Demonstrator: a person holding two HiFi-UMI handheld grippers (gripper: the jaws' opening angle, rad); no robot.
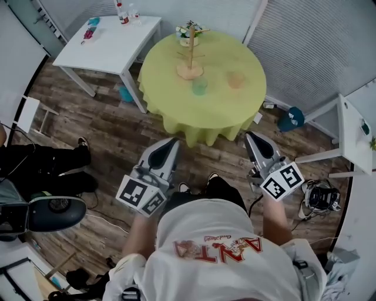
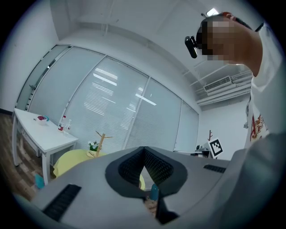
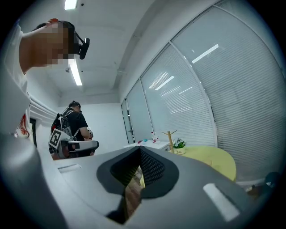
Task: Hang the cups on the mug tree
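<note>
Grey plastic with black ribbed pads: the left claw [image 1: 170,142] has its jaws together at the tips and nothing is between them. The right claw [image 1: 251,137] is closed and empty in the same way. Both point level toward the table [image 1: 176,114] and are well apart from it, near the person's body.

I judge that the step in hand is the approach, because no cup is taken yet. The green cup [image 1: 200,87] stands just beside the base of the wooden mug tree [image 1: 190,57], on its near right side. The orange cup [image 1: 236,79] stands more to the right, apart from both. The pegs of the tree are bare. The next move probably calls for coming close to the table, opening one claw and closing it on a cup so that the handle stays free for a peg. The handles are too small to make out from here.

The table is round, under a yellow-green cloth that hangs over its edge. A small flower pot [image 1: 187,32] stands at its far side, behind the tree. The floor [image 1: 106,126] is of dark wood planks. A white table [image 1: 114,47] with bottles [image 1: 122,13] stands far left, and blinds cover the far walls. In the right gripper view another person [image 3: 73,123] stands in the room.
</note>
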